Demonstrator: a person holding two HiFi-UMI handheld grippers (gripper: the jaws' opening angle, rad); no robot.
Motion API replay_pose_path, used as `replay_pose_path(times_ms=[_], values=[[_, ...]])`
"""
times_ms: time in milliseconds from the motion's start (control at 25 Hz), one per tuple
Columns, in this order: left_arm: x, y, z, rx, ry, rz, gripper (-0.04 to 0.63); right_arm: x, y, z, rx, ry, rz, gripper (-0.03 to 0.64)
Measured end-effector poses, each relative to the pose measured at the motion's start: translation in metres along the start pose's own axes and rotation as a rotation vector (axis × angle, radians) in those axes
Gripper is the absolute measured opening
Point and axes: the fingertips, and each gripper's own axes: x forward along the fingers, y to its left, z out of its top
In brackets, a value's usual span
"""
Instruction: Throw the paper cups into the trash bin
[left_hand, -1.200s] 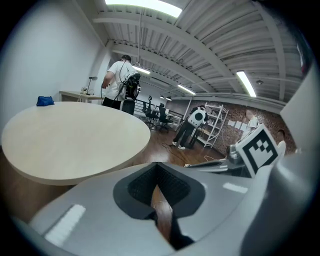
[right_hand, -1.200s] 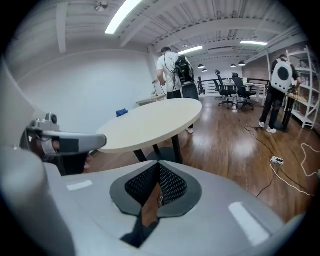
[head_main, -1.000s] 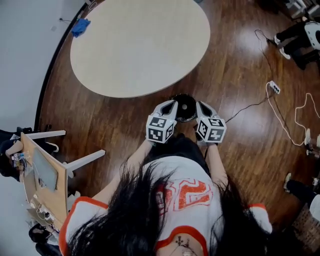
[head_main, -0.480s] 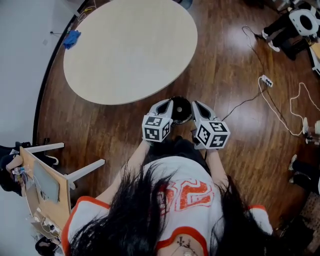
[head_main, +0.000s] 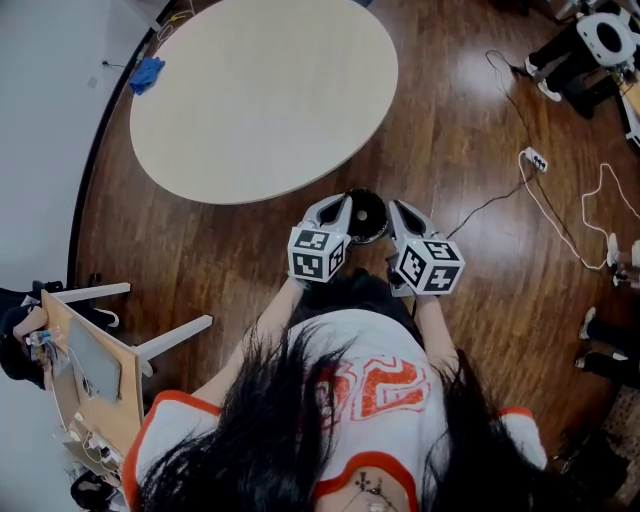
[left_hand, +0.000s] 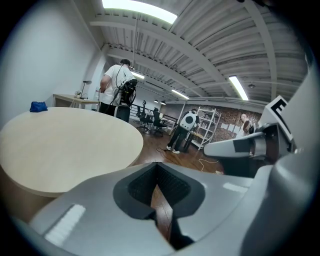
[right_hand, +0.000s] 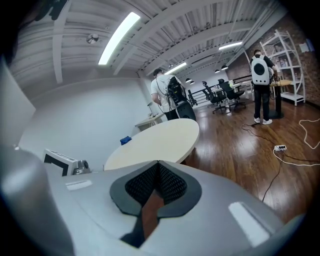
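No paper cup shows in any view. A round black trash bin stands on the wood floor beside the round beige table. My left gripper and right gripper hang side by side just above the bin, one on each side of it. In the left gripper view the left gripper has its jaws meeting at the tips with nothing between them. The right gripper in its own view is likewise shut and empty. Both look out over the table.
A blue cloth lies at the table's far edge. A power strip with trailing cables lies on the floor to the right. A wooden chair stands at the left. People stand farther back in the room.
Both grippers stay shut and side by side over the bin. The head view has shifted a little, and the right gripper sits slightly lower and more to the right.
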Motion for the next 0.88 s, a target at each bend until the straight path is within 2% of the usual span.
replay_pose_path(times_ms=[880], values=[[-0.016,0.0,0.001,-0.006,-0.015,0.008,0.0,-0.005,0.0,-0.001,0.007,0.006,-0.019,0.0]])
